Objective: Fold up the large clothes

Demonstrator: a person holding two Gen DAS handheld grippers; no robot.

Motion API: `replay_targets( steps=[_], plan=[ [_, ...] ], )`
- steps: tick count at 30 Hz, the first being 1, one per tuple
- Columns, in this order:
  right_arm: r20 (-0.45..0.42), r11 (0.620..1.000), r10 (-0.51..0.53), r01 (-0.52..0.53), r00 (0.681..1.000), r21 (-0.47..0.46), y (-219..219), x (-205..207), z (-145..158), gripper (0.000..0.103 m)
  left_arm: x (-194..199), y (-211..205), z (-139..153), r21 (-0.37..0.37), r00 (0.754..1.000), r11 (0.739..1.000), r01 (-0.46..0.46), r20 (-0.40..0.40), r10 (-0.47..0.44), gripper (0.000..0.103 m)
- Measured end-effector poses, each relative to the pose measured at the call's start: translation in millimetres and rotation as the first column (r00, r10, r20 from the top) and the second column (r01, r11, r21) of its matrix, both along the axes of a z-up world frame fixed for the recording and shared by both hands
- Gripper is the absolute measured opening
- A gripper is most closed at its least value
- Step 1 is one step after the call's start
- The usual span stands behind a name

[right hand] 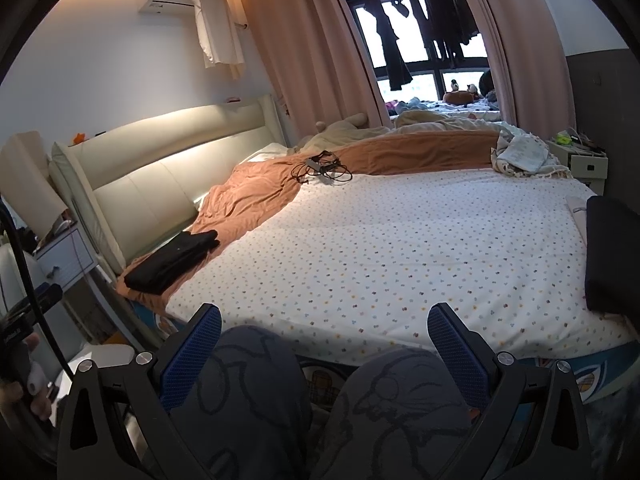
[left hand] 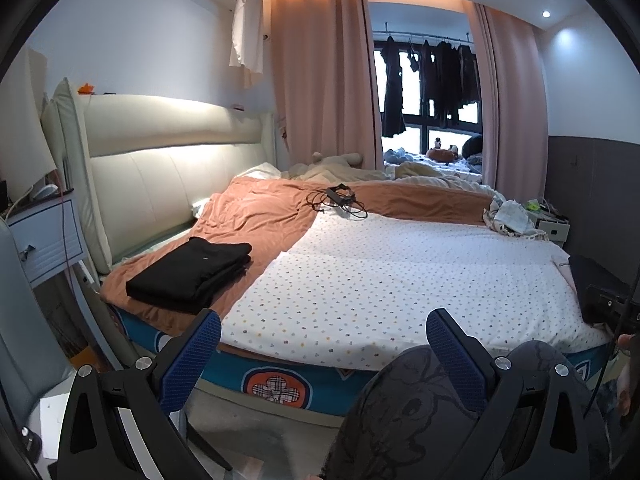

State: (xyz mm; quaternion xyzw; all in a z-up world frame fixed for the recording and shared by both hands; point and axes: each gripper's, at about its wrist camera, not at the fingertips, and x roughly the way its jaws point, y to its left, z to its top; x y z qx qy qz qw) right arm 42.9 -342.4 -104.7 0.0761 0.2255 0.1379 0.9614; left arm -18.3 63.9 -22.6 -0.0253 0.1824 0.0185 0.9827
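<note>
Folded black garment [left hand: 190,274] laid on orange sheet [left hand: 256,216] near bed [left hand: 400,276] corner, left gripper [left hand: 323,330] and right gripper [right hand: 324,326] fingers spread apart, nothing held

Black hand-held gripper [left hand: 323,330], blue textured pads [left hand: 191,360], silver screws.
</note>
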Motion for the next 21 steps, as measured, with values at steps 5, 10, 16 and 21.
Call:
replay_targets(
  steps=[5,10,16,21],
  plan=[
    [0.001,1.000,0.001,-0.001,1.000,0.010,-2.4,-0.8,-0.6,0.103,-2.7,-4.0,3.3,0.022,1.000,1.000,-0.006,0.012,0.006,0.103],
    [0.010,1.000,0.003,-0.003,1.000,0.004,-3.2,-3.9,2.0,0.103,-1.8,-5.1,2.7,0.019,1.000,1.000,0.003,0.005,-0.003,0.103],
    [0.010,1.000,0.001,-0.001,1.000,0.007,-5.3,-3.6,2.5,0.103,-2.9,-3.7,1.4,0.014,1.000,1.000,0.003,0.010,-0.003,0.103],
    [0.009,1.000,0.001,-0.001,1.000,0.006,-4.3,-3.5,2.3,0.103,-6.3,-0.7,2.5,0.019,1.000,1.000,-0.010,0.029,0.010,0.103]
  ],
)
